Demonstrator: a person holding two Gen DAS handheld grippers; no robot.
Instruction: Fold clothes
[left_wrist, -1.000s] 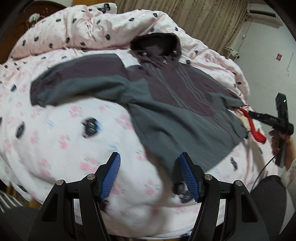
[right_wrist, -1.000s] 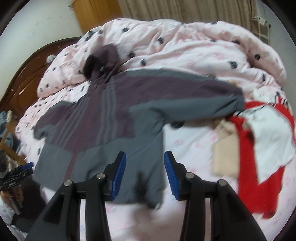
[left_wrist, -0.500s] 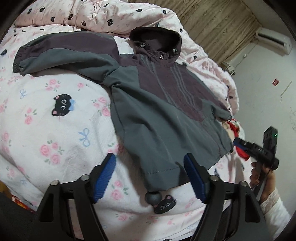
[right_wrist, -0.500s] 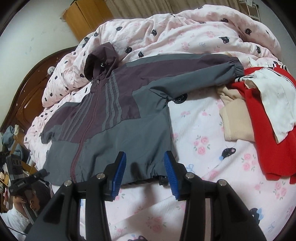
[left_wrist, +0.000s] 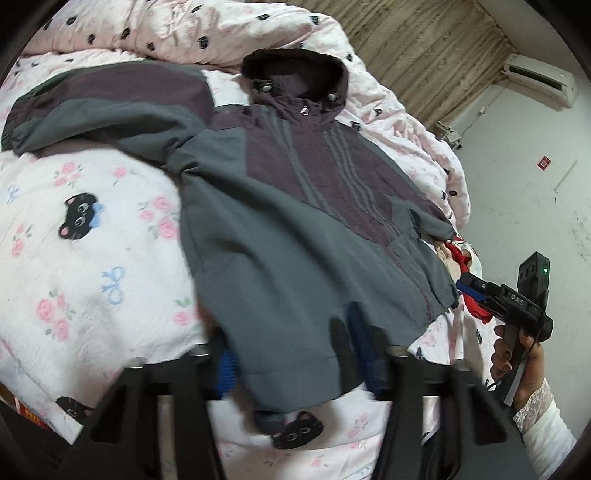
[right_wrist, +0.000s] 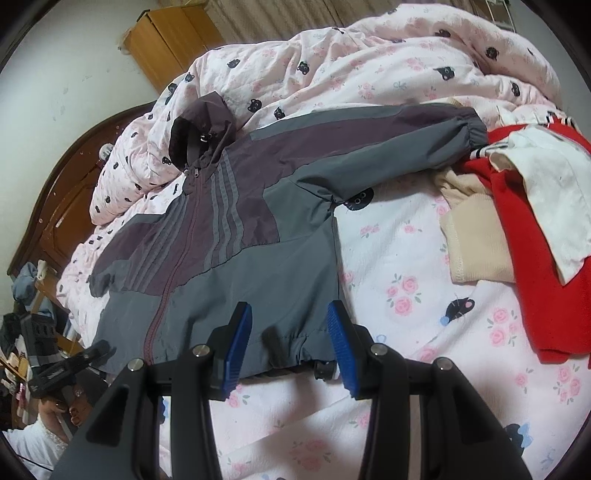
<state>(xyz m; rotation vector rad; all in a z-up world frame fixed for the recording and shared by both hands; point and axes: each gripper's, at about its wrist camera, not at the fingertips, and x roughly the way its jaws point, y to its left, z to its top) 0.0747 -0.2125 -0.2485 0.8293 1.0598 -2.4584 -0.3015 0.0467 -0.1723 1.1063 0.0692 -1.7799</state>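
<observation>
Step in hand: securing the bottom hem of the jacket (left_wrist: 295, 240) to start the fold. The jacket, one item, lies face up and spread across the middle of the bed (left_wrist: 92, 277), hood toward the upper frame, both sleeves extended.

Left claw (left_wrist: 295, 360): jaws have just been closing with the hem corner between them; motion blur prevents confirming contact. Right claw (right_wrist: 290, 341): partly parted over the opposite hem section at lower centre, pads clear of the cloth.

Next move, as judged: clamp both hem corners, then lift them evenly toward the hood.

Count: two claws; a pile of other clothes (right_wrist: 517, 221), at least three items, at right.
</observation>
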